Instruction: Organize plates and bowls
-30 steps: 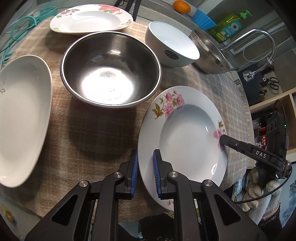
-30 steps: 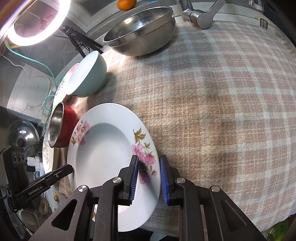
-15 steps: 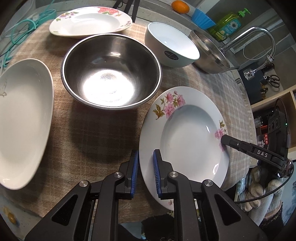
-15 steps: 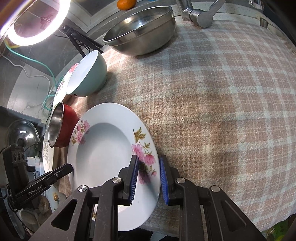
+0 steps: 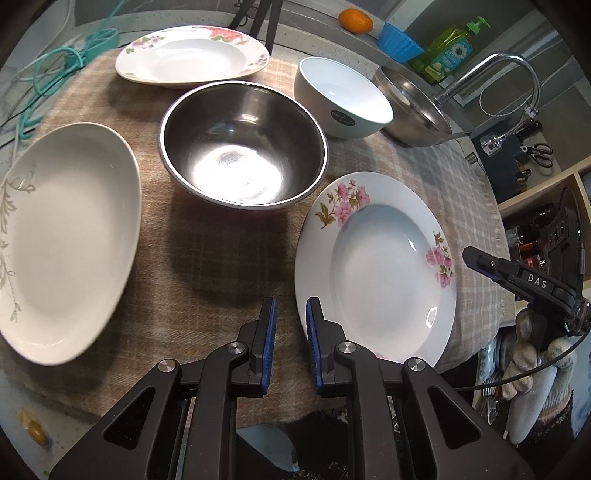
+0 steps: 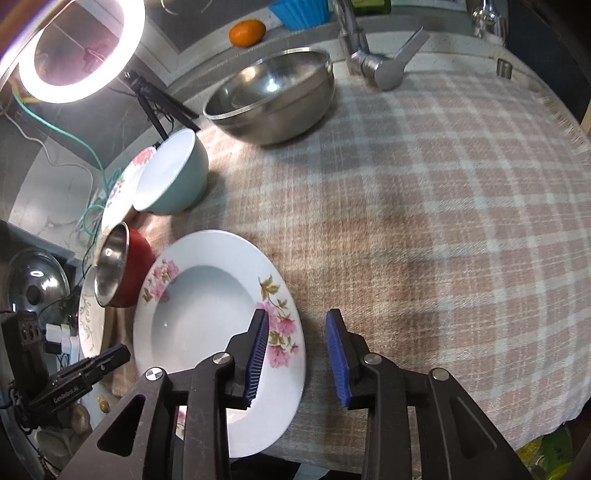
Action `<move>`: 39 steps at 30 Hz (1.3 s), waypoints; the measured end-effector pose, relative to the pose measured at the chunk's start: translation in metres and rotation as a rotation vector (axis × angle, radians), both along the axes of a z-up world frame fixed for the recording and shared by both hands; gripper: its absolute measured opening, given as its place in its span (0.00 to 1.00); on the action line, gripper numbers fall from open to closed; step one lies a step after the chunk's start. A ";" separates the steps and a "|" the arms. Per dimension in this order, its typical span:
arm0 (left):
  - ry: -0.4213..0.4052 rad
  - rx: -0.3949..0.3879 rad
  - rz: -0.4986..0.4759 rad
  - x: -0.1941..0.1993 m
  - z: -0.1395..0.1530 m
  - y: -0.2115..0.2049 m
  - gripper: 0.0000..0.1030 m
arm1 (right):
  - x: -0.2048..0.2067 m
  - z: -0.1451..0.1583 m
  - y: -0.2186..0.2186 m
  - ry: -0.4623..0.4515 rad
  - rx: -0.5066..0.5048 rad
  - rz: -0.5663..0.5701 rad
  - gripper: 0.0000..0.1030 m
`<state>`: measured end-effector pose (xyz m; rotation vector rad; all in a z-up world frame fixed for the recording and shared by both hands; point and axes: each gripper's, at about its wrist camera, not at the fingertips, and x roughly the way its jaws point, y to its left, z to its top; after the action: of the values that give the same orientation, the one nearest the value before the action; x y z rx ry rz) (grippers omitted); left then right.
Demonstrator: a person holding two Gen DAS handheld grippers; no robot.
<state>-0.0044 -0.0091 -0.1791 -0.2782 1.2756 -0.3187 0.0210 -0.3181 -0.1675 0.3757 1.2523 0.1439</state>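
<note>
A white deep plate with pink flowers (image 5: 376, 266) lies on the checked cloth; it also shows in the right wrist view (image 6: 210, 310). My right gripper (image 6: 297, 349) is open, its jaws astride the plate's right rim without holding it. My left gripper (image 5: 290, 341) is narrowly open and empty, just left of the plate's near rim. A steel bowl (image 5: 243, 144) with a red outside (image 6: 122, 273) sits behind the plate. A plain white plate (image 5: 62, 236) lies at left, another flowered plate (image 5: 192, 55) at the back, and a pale blue bowl (image 5: 343, 99) beside it.
A large steel bowl (image 6: 273, 96) stands by the tap (image 6: 376, 62) at the back. An orange (image 6: 246, 32), a blue cup (image 5: 399, 40) and a soap bottle (image 5: 447, 48) sit on the ledge. A ring light (image 6: 70, 48) stands at left. Bare checked cloth (image 6: 443, 221) stretches right.
My right gripper has opened, letting go of the flowered plate's rim, and pulled back a little. My left gripper has shifted slightly; the plates have not moved.
</note>
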 end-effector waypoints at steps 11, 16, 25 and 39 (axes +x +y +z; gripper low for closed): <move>-0.072 -0.012 0.000 -0.015 0.028 0.037 0.14 | -0.010 0.043 0.042 -0.109 0.009 0.021 0.32; -0.078 -0.006 0.052 -0.019 0.032 0.075 0.32 | -0.013 0.053 0.086 -0.126 0.042 0.096 0.32; -0.097 0.045 0.130 -0.022 0.033 0.147 0.33 | -0.013 0.045 0.181 -0.106 0.077 0.233 0.32; -0.119 0.109 0.177 -0.006 0.026 0.217 0.33 | -0.009 0.014 0.260 -0.043 0.078 0.268 0.32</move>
<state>-0.0104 0.2082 -0.1535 -0.2730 1.1383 -0.1124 0.0121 -0.0585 -0.1531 0.2691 1.2529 0.4289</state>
